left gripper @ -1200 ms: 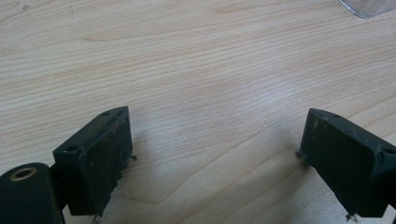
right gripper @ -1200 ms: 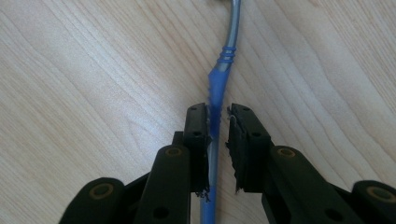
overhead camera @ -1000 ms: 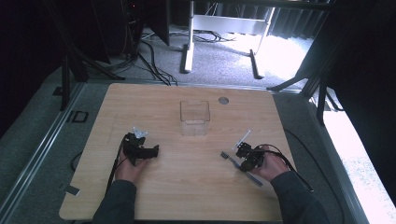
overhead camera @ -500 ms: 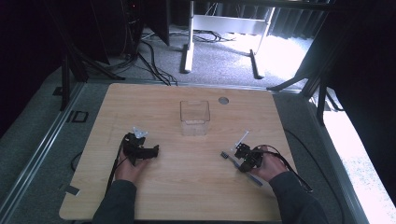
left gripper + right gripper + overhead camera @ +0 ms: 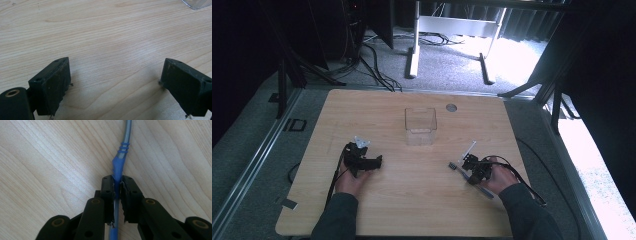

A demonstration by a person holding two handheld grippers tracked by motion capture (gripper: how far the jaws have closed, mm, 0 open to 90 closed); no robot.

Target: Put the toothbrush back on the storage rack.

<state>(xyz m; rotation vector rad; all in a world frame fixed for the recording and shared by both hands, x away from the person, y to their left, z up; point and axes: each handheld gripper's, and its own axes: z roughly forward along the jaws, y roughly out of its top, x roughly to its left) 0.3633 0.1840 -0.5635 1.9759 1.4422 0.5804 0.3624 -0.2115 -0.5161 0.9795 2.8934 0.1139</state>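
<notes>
A blue-and-grey toothbrush (image 5: 119, 163) is lying flat on the wooden counter (image 5: 422, 200) at about four o'clock from the clear plastic box (image 5: 420, 126), and the right tongs (image 5: 117, 185) are clamping on its blue handle, their jaws having just been closing around it. In the high view the brush (image 5: 462, 170) is showing as a thin dark stick running under the right tongs (image 5: 472, 167), its bristle end pointing toward nine o'clock. The left tongs (image 5: 374, 161) are resting at about seven o'clock from the box, jaws standing wide apart with nothing between them.

The grip is looking narrow: the pads are biting near the handle's waist, where it is tapering toward the ribbed neck (image 5: 124, 147). If the person is lifting from here, the brush could be pivoting in the jaws or slipping out, since the long handle is hanging behind the pinch point.

The right gripper view is giving the colour, the ribs and the exact bite, which the high view is too small to resolve. The high view is placing both hands against the box. The left gripper view is catching bare wood and a corner of the box (image 5: 197, 3) at one o'clock.
</notes>
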